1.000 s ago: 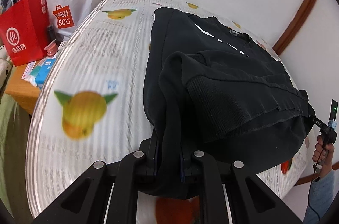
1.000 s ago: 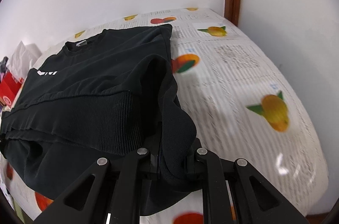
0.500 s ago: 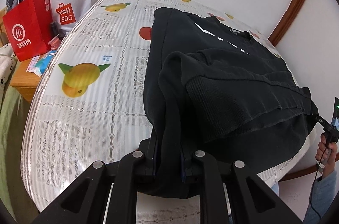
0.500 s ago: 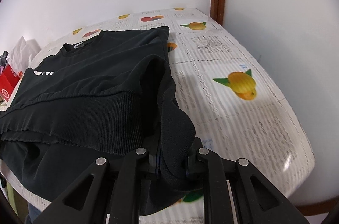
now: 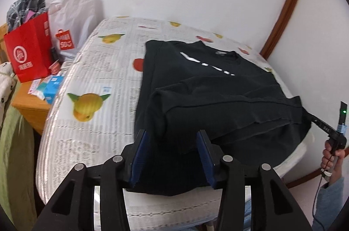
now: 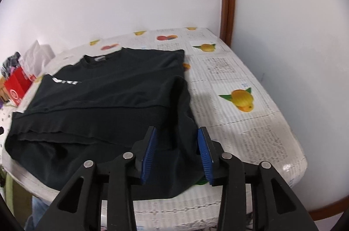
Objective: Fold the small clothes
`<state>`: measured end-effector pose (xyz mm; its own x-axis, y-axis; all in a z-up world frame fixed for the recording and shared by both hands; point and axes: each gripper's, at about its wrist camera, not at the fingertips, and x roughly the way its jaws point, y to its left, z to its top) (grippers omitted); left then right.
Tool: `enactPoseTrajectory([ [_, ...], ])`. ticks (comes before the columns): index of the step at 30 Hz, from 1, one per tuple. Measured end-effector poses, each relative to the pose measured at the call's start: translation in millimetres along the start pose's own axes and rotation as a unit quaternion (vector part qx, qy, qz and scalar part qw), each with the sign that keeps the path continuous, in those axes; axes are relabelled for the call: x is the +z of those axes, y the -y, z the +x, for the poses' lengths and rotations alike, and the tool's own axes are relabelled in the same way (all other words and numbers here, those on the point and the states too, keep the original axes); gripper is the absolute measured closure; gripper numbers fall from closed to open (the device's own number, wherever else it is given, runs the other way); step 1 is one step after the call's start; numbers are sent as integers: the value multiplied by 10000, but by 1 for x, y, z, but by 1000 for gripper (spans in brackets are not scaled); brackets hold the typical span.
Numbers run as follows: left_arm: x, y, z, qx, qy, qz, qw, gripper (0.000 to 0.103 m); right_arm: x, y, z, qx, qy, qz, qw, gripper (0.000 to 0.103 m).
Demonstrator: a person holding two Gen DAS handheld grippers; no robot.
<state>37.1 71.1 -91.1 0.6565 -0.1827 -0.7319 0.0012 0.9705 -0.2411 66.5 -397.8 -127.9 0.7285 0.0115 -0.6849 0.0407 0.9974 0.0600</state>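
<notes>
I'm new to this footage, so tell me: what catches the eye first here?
A black sweatshirt with a white chest print lies folded across the fruit-printed tablecloth, filling the table's middle. Both the left gripper and the right gripper hang open over its near edge. A red shopping bag stands far left.

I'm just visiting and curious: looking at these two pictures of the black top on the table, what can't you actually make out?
- White lettering on the black sweatshirt: blurred in both views, unreadable.
- Sweatshirt's near hem: the left tongs and right tongs, both open, cover it.
- The person: only a hand shows, cut off at the left view's edge.
- Red bag: its contents are a jumble, and its print is too small to read.
- Tablecloth print: too fine to read.
</notes>
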Motion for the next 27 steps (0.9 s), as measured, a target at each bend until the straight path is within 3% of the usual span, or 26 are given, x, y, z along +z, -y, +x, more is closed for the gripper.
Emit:
enactPoseTrajectory([
  [4,2,4,14,-224,-133,-118,9996,60,-2,-4,-6,206,138,105,9996,63],
  [12,2,9,39,-335,-387,-199,9985,62,-3,-5,14,362,-100,213,9991,63],
  [15,4,9,50,-333,-523,-274,9977,68,-2,-10,33,460,-259,253,9983,63],
  [16,5,8,55,-340,-595,-320,9971,73,-1,-11,40,474,-317,268,9980,63],
  [17,6,7,57,-341,-630,-338,9969,84,-1,-12,48,476,-394,293,9977,64],
  [18,8,8,59,-332,-643,-331,9968,91,0,-15,57,427,-433,324,9976,74],
  [21,20,9,50,-369,-429,-258,9981,96,9,-20,60,229,-267,224,9991,98],
  [27,59,8,30,-660,-6,-309,9973,97,54,-5,32,927,458,651,9925,98],
])
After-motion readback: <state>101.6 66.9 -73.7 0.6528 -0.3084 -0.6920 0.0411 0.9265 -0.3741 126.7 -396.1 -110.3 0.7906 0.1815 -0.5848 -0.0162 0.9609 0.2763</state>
